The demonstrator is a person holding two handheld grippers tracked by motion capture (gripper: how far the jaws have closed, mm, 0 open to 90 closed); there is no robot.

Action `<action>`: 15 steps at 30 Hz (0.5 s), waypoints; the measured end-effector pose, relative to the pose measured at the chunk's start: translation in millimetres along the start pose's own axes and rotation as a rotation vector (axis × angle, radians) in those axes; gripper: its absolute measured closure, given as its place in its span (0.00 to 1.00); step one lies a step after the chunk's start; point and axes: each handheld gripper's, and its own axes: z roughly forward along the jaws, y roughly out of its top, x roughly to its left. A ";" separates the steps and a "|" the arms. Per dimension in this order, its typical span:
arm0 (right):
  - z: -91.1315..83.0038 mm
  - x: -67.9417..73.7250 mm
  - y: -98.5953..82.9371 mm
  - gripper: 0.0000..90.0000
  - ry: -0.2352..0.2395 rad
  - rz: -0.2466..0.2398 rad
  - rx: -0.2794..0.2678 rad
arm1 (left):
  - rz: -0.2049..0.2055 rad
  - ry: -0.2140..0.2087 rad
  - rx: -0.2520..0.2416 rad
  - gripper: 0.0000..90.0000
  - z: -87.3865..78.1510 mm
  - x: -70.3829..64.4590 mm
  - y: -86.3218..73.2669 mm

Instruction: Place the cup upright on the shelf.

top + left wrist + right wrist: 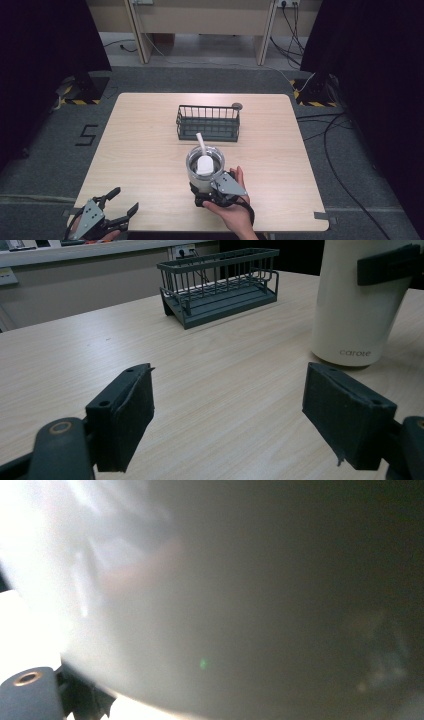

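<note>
Right gripper (206, 192) clasping cream tumbler (205, 170) (straw upright), wire basket (208, 122) behind, left gripper (119, 202) spread.

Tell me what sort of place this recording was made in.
Probably a lab or studio set up for recording, not a home: a bare wooden table stands on grey carpet between black curtains, with tripod feet on hazard tape and loose cables across the floor.
</note>
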 end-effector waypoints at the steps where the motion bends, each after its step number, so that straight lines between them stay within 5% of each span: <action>1: -0.3 -0.8 1.8 0.11 -0.004 0.002 -0.003 | -0.001 0.000 0.000 0.22 0.0 -0.1 0.0; 15: -2.5 -15.7 22.5 0.11 -0.040 0.016 -0.034 | -0.003 -0.001 0.006 0.22 1.0 -0.5 -0.5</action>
